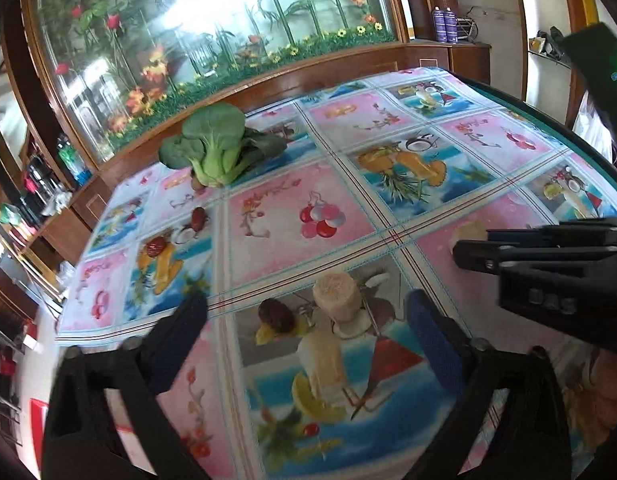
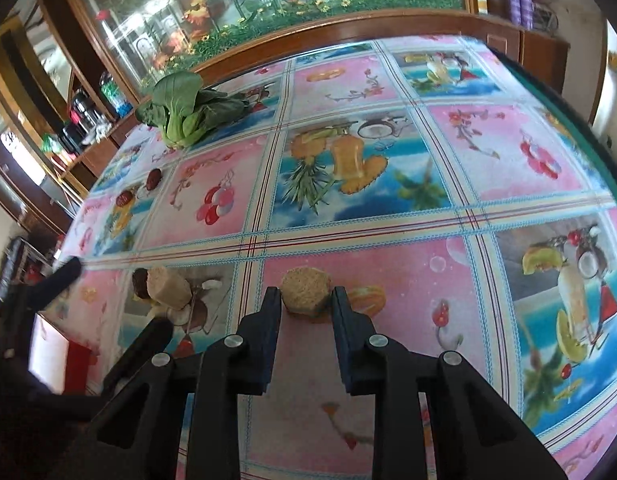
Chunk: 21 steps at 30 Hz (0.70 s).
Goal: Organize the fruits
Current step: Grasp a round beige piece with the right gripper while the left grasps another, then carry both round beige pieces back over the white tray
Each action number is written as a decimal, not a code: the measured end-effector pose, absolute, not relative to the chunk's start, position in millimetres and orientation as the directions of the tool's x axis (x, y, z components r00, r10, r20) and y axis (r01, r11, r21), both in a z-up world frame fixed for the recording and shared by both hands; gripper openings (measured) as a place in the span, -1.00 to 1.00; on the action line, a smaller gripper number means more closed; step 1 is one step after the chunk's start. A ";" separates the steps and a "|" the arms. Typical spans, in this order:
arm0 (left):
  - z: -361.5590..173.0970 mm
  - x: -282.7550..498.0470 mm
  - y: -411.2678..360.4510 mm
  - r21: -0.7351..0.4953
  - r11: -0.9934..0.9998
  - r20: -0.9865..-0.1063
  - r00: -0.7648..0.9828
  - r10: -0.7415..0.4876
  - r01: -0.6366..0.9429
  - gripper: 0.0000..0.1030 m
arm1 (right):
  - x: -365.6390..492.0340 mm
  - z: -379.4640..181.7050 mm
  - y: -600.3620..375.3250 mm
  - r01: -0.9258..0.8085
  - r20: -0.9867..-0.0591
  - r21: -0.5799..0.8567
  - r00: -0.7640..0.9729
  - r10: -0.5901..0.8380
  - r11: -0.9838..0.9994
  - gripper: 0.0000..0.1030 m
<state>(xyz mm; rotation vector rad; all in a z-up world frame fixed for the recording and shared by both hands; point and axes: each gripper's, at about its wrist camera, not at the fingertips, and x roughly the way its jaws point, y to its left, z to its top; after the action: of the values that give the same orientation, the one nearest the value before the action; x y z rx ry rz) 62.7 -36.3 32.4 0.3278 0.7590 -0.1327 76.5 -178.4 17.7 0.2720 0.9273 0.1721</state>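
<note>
A tan cut sugarcane piece [image 2: 305,290] lies on the tablecloth between the tips of my right gripper [image 2: 304,300], whose fingers close on its sides. A second pale sugarcane piece [image 1: 335,292] [image 2: 168,286] stands ahead of my left gripper [image 1: 308,312], which is open and empty. A dark red date [image 1: 275,314] [image 2: 139,282] lies beside that piece. Two more red dates [image 1: 198,218] [image 1: 154,247] lie at the left, also in the right wrist view [image 2: 153,179] [image 2: 124,199]. A green bok choy [image 1: 216,148] [image 2: 184,112] lies at the far left. The right gripper shows in the left wrist view [image 1: 468,250] against its cane piece [image 1: 466,232].
The table carries a pink and blue fruit-print tablecloth [image 1: 388,184] [image 2: 388,200]. A wooden cabinet with a flowered glass panel [image 1: 212,40] stands behind it. The table's left edge [image 1: 68,320] and right edge [image 2: 588,140] drop away.
</note>
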 end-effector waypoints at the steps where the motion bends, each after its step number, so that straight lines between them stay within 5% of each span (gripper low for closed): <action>1: 30.6 67.5 -35.9 0.234 0.943 -0.705 0.710 -0.004 0.237 0.72 | 76.8 17.4 -180.1 -0.025 -0.763 0.318 0.587 0.272 0.948 -0.52; 13: 10.6 87.7 -41.0 0.200 0.946 -0.746 0.666 -0.022 0.255 0.14 | 76.1 17.6 -180.7 -0.019 -0.761 0.336 0.583 0.284 0.942 -0.52; 17: 10.0 89.2 -40.9 0.140 0.954 -0.765 0.640 -0.066 0.265 -0.31 | 76.1 17.6 -179.6 -0.019 -0.762 0.326 0.586 0.275 0.945 -0.52; 21: 10.3 86.6 -47.5 0.158 0.950 -0.766 0.640 -0.054 0.268 -0.39 | 75.4 17.9 -175.5 -0.025 -0.766 0.293 0.593 0.250 0.956 -0.52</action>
<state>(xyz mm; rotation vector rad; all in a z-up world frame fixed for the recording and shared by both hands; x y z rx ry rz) 86.6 -47.5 10.3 0.2682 0.8590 -0.1860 75.4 -175.5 17.9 0.2637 0.9253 0.1621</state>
